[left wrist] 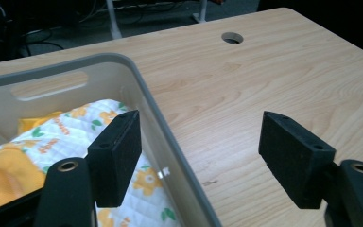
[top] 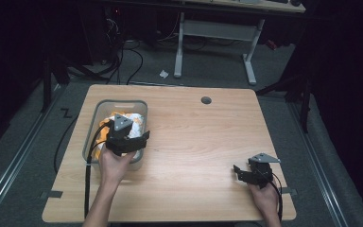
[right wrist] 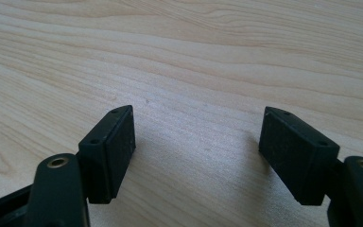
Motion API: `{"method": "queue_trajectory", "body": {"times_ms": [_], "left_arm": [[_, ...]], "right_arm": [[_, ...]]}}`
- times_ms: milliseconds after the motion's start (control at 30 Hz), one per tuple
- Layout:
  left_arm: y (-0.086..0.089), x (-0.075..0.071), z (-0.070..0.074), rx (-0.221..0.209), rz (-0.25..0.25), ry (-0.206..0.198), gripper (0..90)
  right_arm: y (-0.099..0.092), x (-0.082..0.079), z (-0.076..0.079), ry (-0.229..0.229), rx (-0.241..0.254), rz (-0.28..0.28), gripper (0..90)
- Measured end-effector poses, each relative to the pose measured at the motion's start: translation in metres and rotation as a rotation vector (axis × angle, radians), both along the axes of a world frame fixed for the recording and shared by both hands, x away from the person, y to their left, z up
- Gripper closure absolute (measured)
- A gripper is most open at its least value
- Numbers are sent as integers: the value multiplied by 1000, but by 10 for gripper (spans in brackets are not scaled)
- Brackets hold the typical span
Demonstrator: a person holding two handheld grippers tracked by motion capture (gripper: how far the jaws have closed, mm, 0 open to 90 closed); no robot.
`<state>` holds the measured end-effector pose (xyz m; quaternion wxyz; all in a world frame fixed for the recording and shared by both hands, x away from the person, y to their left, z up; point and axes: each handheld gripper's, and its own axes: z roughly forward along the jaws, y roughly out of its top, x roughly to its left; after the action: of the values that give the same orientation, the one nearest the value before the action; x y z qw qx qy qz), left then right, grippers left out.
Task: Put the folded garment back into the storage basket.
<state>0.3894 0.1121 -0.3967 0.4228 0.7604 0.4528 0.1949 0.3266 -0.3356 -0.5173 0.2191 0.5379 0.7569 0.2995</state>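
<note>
Your left claw (top: 131,142) hangs wide open astride the grey bin's (top: 140,105) right wall, one jaw over the flower-printed cloth (left wrist: 71,127) inside; reaching in for it looks next. Your right claw (top: 244,172) rests open and empty over bare wooden worktop (top: 203,137); cables cross the dim floor beyond

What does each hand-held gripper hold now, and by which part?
Nothing. The left hand-held gripper is open astride the bin's wall; the right hand-held gripper is open above bare table.
</note>
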Motion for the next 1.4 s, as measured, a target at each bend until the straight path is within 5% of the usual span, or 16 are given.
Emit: {"method": "queue_trajectory", "body": {"times_ms": [667, 967, 1400], "left_arm": [[-46, -15, -24, 9, -132, 43, 309], [-66, -23, -37, -21, -184, 68, 320], [-87, -34, -87, 13, -193, 116, 333]], "right_arm": [[0, 0, 0, 1, 1, 0, 279], [0, 0, 0, 1, 1, 0, 279], [0, 0, 0, 1, 1, 0, 279]]}}
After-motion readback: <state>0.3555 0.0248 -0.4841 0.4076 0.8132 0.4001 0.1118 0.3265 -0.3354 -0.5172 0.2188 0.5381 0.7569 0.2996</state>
